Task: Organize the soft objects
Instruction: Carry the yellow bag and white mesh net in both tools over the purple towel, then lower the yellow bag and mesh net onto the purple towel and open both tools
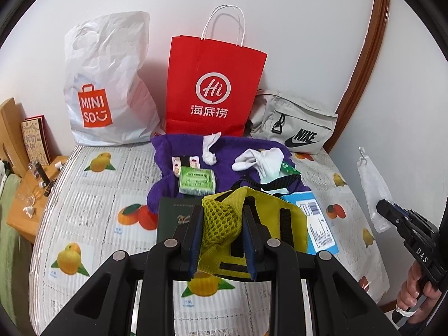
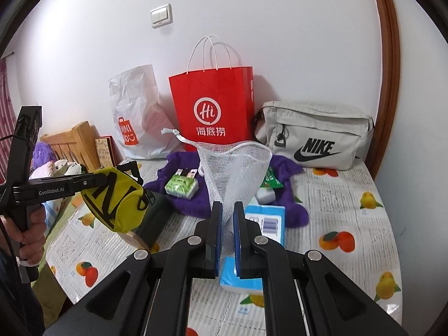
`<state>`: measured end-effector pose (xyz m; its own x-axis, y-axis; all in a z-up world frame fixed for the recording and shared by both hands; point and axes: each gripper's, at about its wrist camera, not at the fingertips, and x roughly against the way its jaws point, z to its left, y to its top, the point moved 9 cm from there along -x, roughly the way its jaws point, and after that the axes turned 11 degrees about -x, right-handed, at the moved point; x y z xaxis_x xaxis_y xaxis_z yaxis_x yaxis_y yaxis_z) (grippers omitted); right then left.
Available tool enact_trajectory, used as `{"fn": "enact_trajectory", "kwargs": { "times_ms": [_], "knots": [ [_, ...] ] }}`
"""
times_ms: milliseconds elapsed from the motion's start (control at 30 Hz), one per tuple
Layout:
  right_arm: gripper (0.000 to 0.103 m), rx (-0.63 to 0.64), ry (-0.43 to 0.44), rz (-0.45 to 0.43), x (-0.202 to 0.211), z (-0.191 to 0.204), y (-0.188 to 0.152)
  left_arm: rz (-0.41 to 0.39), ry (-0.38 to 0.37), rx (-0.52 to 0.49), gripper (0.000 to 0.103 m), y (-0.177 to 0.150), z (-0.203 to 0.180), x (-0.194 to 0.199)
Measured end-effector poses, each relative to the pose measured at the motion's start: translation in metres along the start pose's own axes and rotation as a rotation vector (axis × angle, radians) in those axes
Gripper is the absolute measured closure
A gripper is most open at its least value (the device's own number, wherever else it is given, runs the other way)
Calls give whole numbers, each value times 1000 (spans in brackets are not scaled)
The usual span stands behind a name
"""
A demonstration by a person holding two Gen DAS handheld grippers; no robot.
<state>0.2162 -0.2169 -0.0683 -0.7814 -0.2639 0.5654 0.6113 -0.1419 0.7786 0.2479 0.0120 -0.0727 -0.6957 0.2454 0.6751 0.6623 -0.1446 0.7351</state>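
Note:
My left gripper (image 1: 222, 218) is shut on a yellow pouch (image 1: 268, 218) with a mesh pocket and black straps, held above the bed. From the right wrist the same pouch (image 2: 117, 198) hangs at the tip of the left gripper (image 2: 102, 178). My right gripper (image 2: 227, 210) is shut on the lower end of a white mesh drawstring bag (image 2: 233, 165), which stands up limp. That bag (image 1: 372, 184) and the right gripper (image 1: 384, 206) show at the right edge of the left view. On a purple towel (image 1: 168, 151) lie white socks (image 1: 257, 161) and a green tissue pack (image 1: 197, 180).
A red paper bag (image 1: 215, 84), a white Miniso bag (image 1: 109, 84) and a grey Nike bag (image 1: 296, 123) stand against the wall. A blue pack (image 2: 266, 218) and a dark green booklet (image 1: 173, 218) lie on the fruit-print cover (image 1: 92, 196). A wooden side table (image 1: 30, 196) stands at the left.

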Motion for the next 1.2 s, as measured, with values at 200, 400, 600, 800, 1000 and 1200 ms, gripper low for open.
{"fn": "enact_trajectory", "kwargs": {
  "times_ms": [200,400,600,800,1000,1200],
  "knots": [
    [95,7,7,-6,-10,2,14,-9,5,8,78,15,6,-7],
    [95,8,3,-4,-26,-2,22,3,13,22,78,20,15,-22],
    [95,20,3,5,-51,-7,26,30,23,34,78,21,27,-43],
    [95,15,8,28,-84,-10,32,50,35,49,78,25,40,-65],
    [95,21,3,53,-117,-16,36,75,46,62,78,28,52,-90],
    [95,15,-17,79,-146,-27,40,100,43,60,78,33,57,-117]
  ]
}}
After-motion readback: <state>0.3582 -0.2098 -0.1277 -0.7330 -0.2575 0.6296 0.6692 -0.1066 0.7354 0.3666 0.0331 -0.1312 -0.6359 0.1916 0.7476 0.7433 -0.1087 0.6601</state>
